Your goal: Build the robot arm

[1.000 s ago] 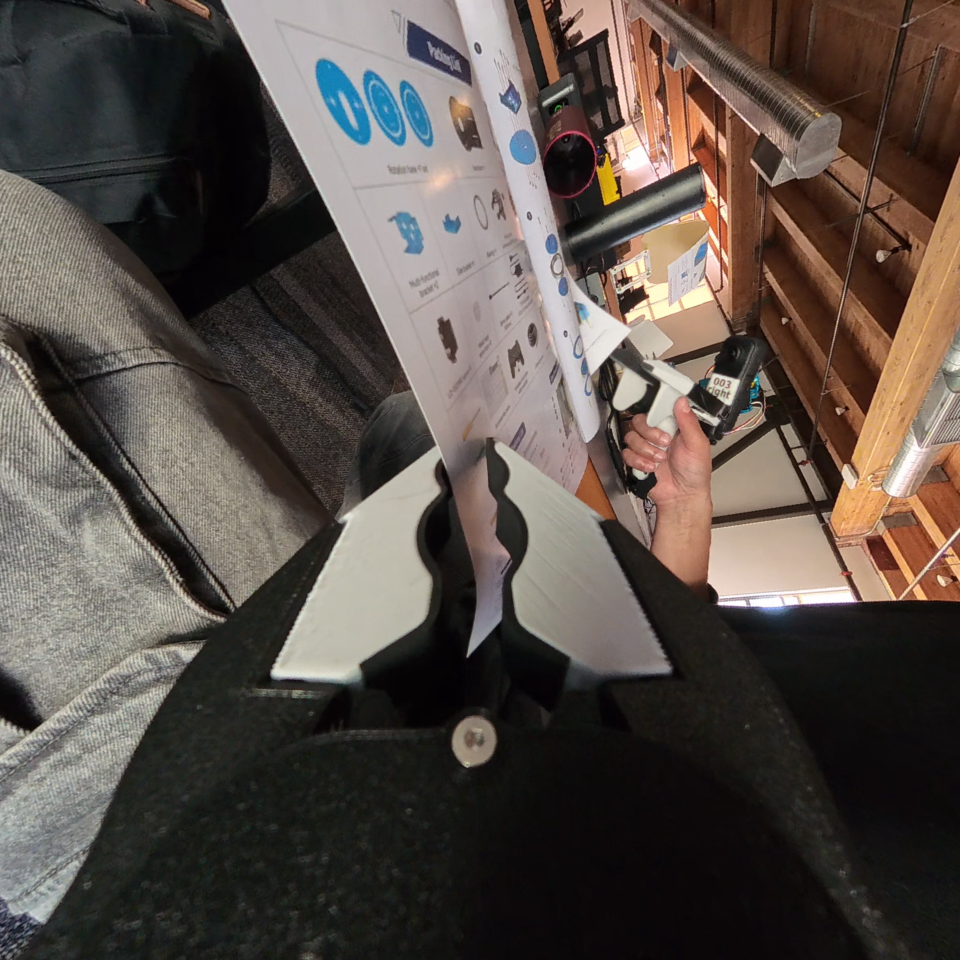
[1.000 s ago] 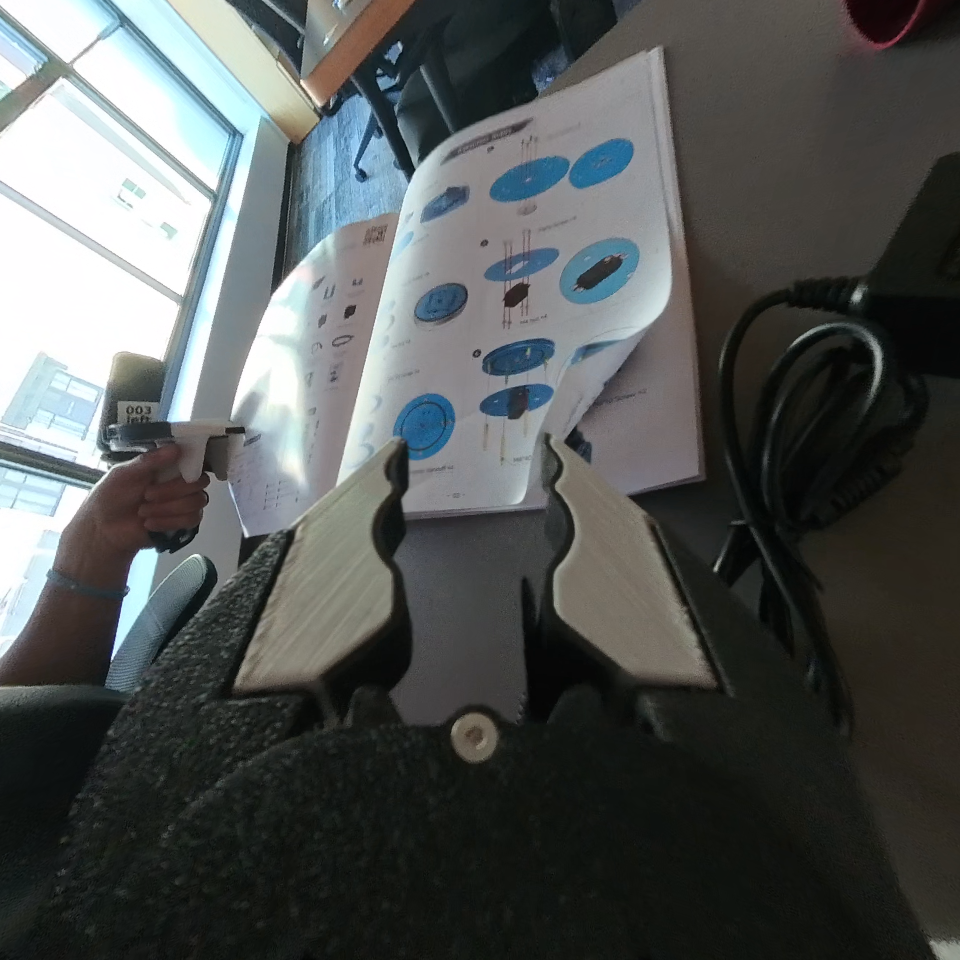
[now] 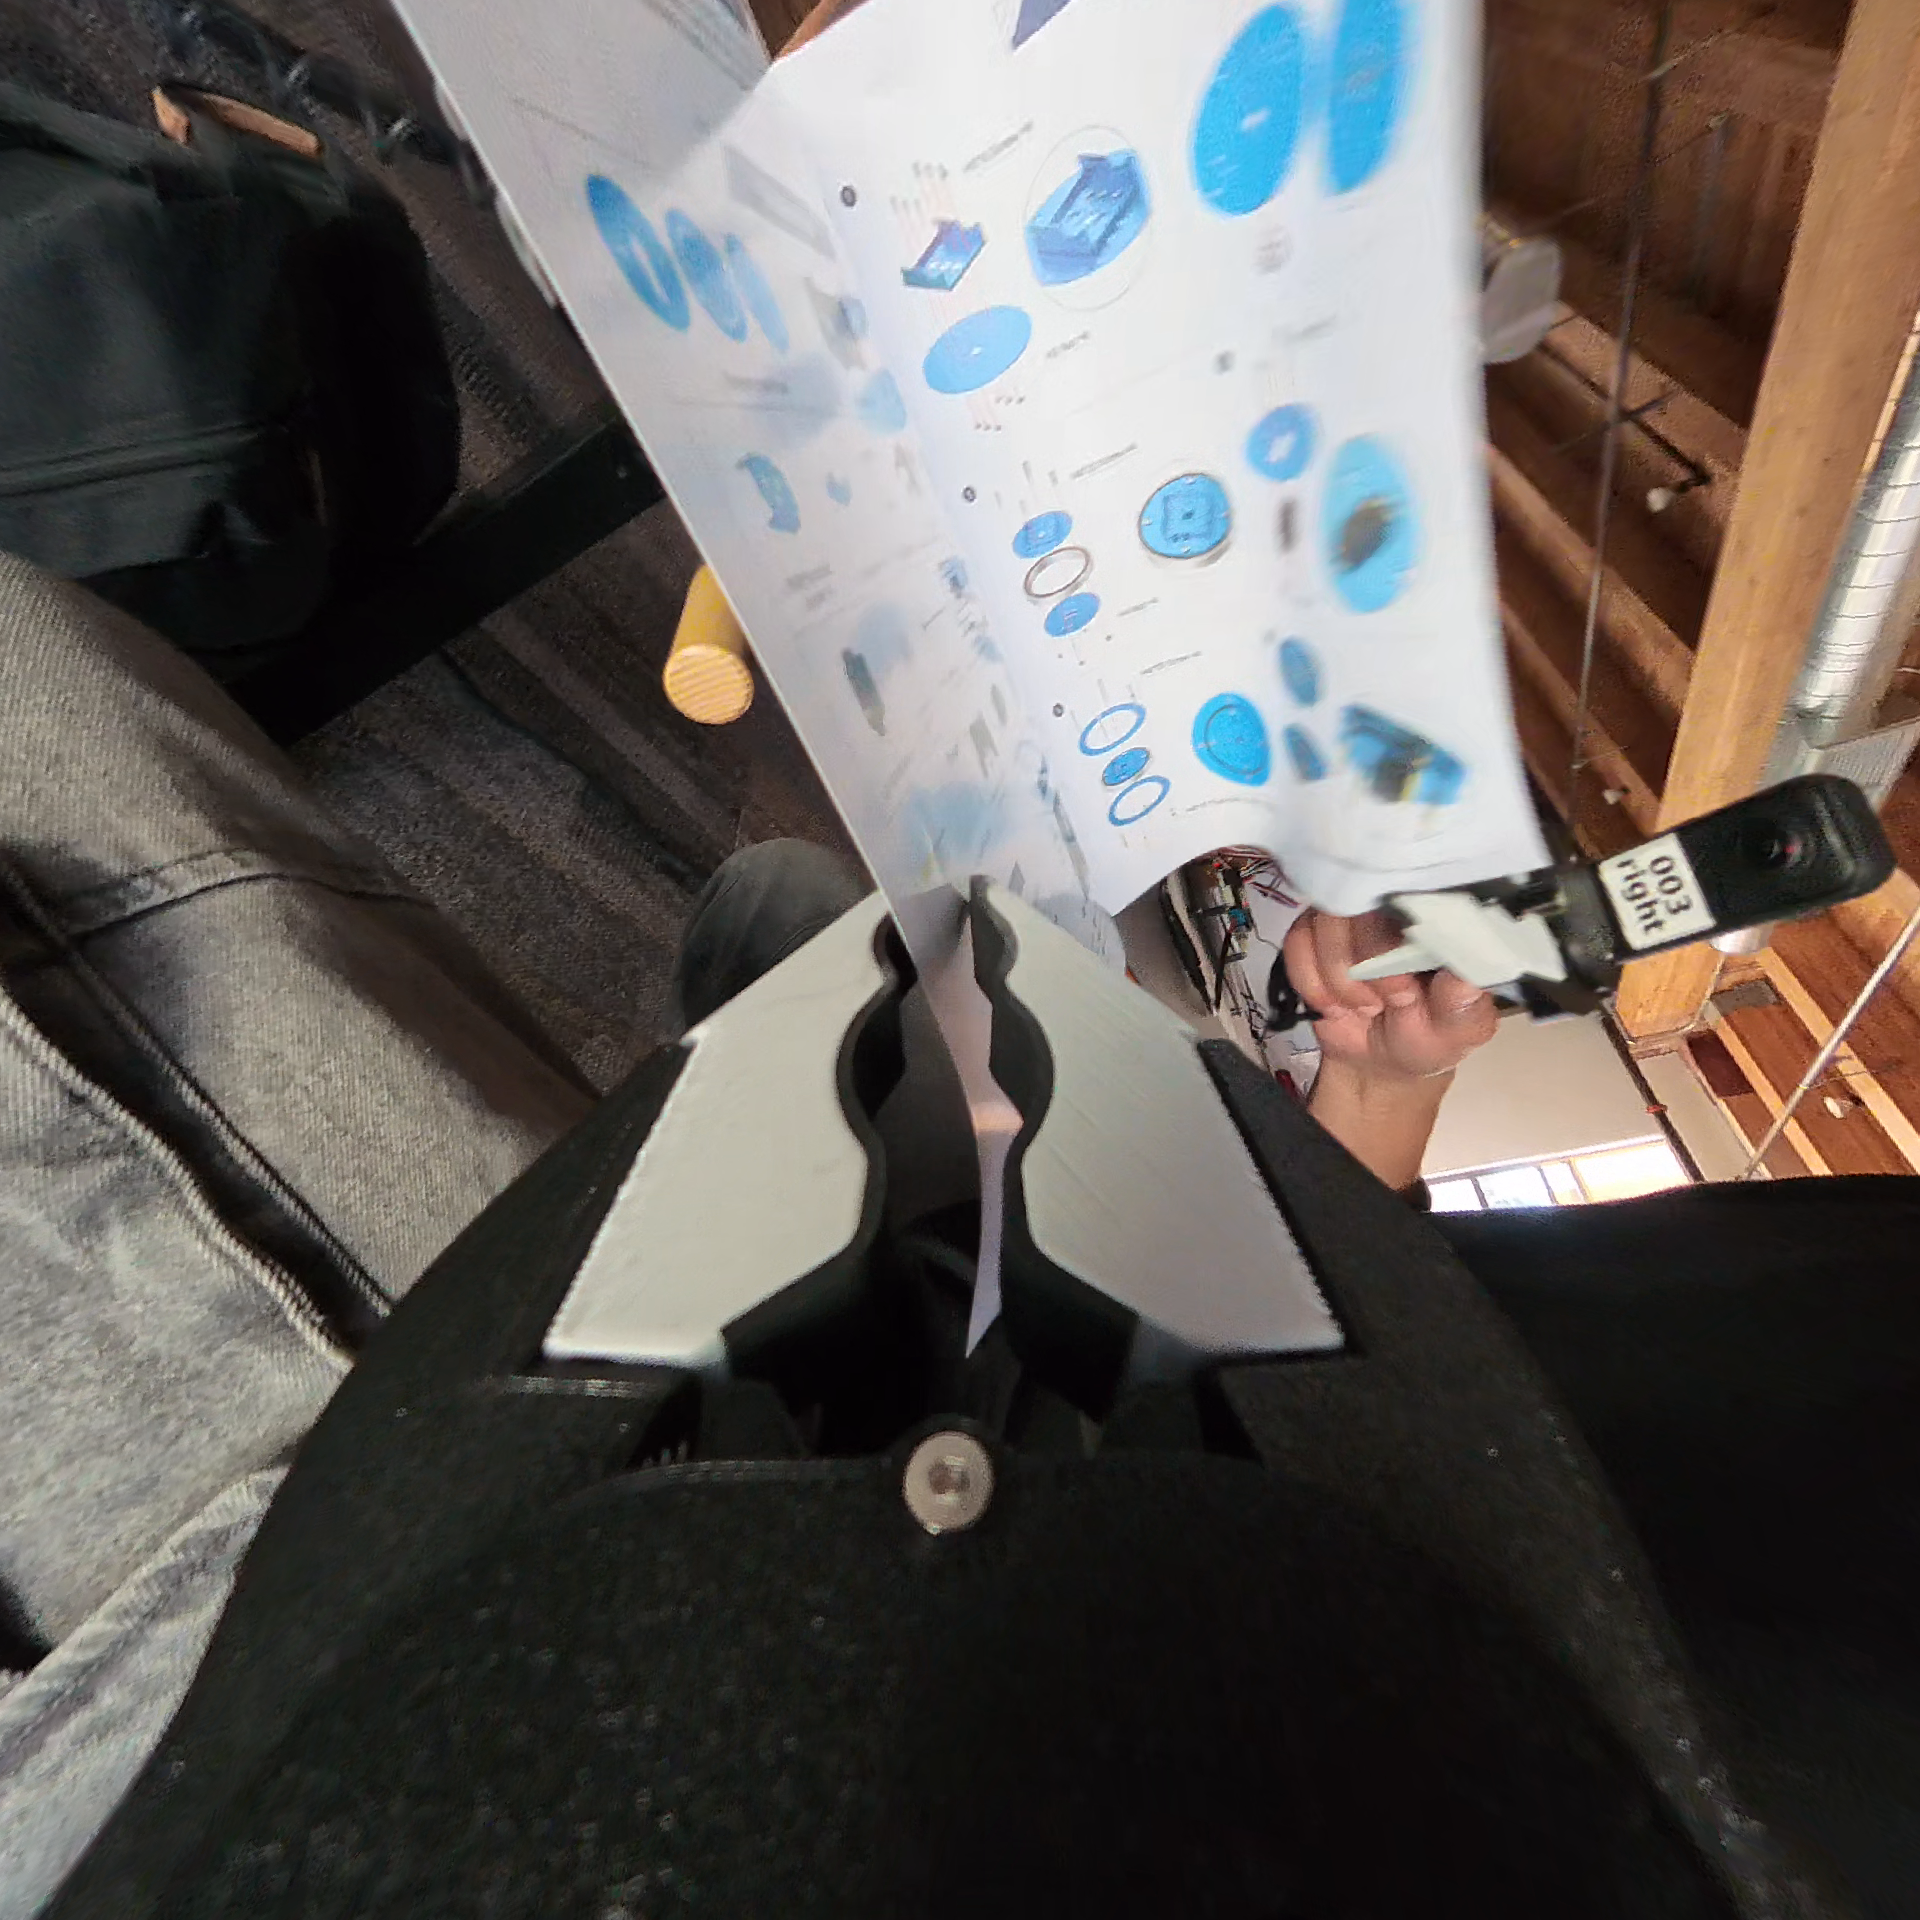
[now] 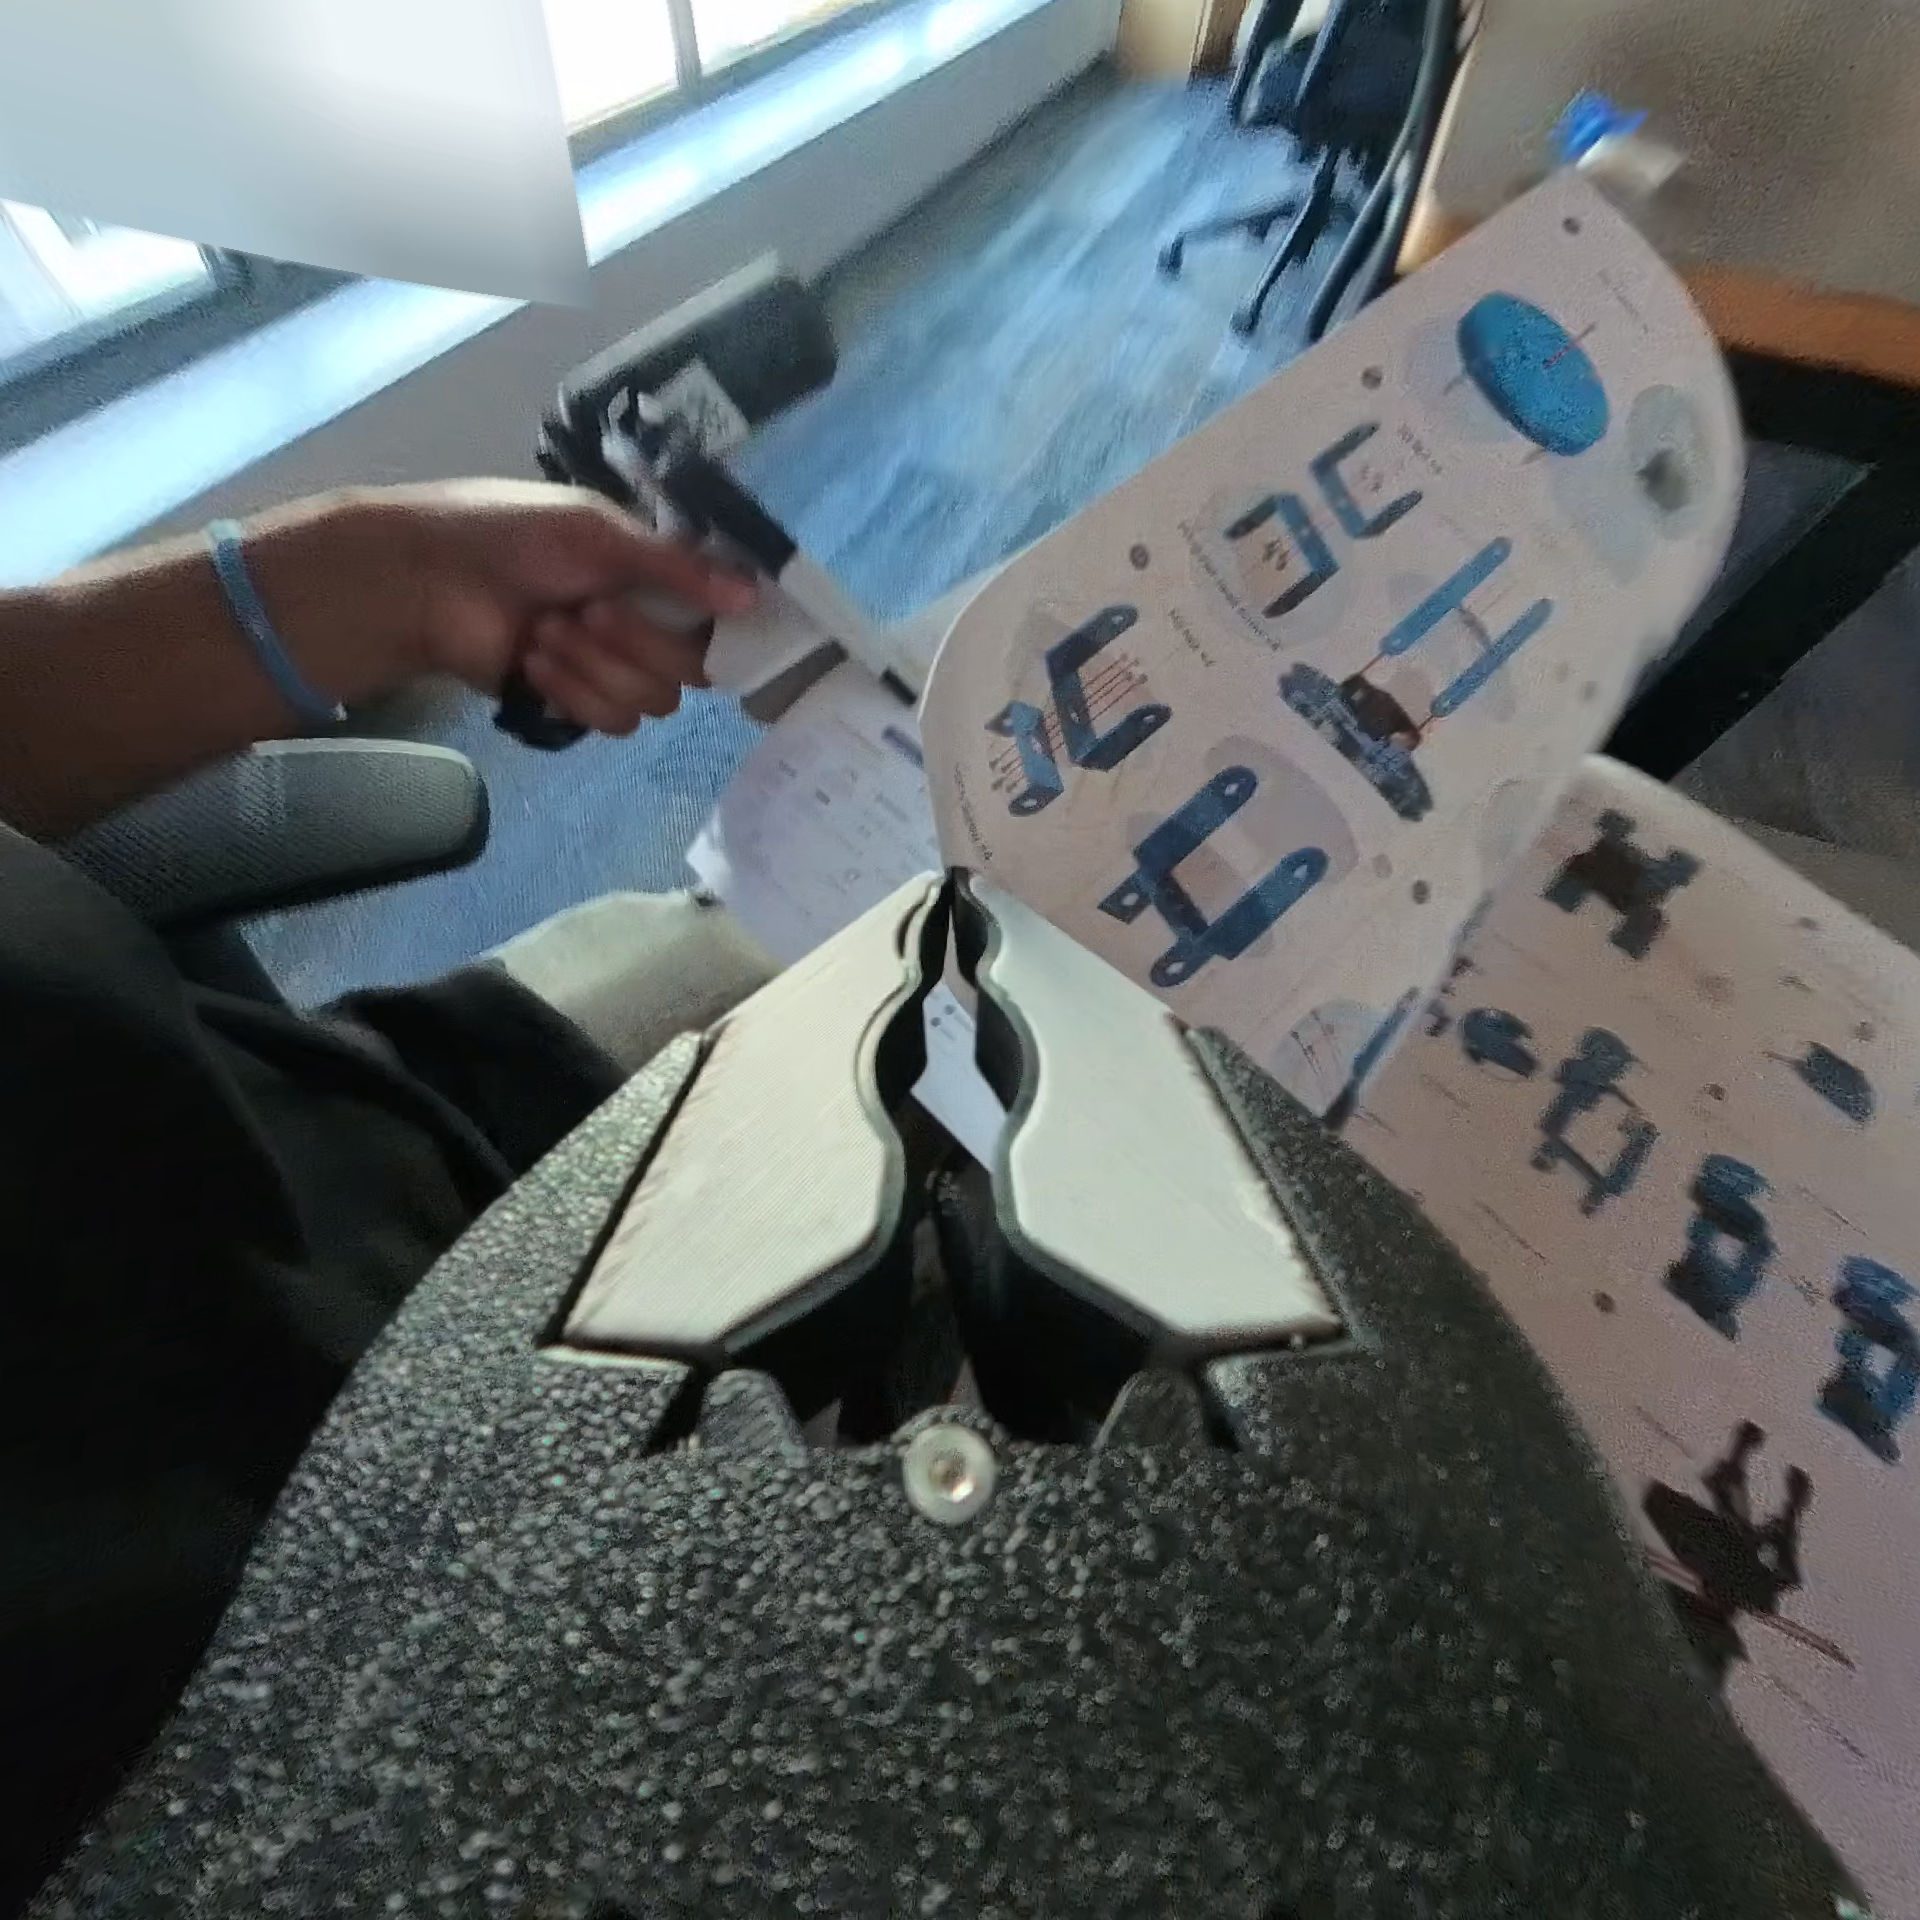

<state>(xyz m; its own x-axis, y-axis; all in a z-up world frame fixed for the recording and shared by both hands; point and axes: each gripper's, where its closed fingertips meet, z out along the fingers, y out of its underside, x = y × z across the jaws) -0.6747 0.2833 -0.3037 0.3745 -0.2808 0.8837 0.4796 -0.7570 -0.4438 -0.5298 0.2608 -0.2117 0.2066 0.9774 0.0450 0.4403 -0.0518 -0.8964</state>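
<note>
Your left gripper (image 3: 971,914) pinched one booklet (image 3: 1143,468) page; your right gripper (image 4: 951,883), jaws pressed together, seemingly nipped another page (image 4: 1351,644) at one o'clock.

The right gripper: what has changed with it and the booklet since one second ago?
The right gripper, open and short of the instruction booklet before, has closed on the edge of a page and lifted it, so the page now stands curled above the table. The left gripper stays shut on another page of the same booklet, as before.
</note>
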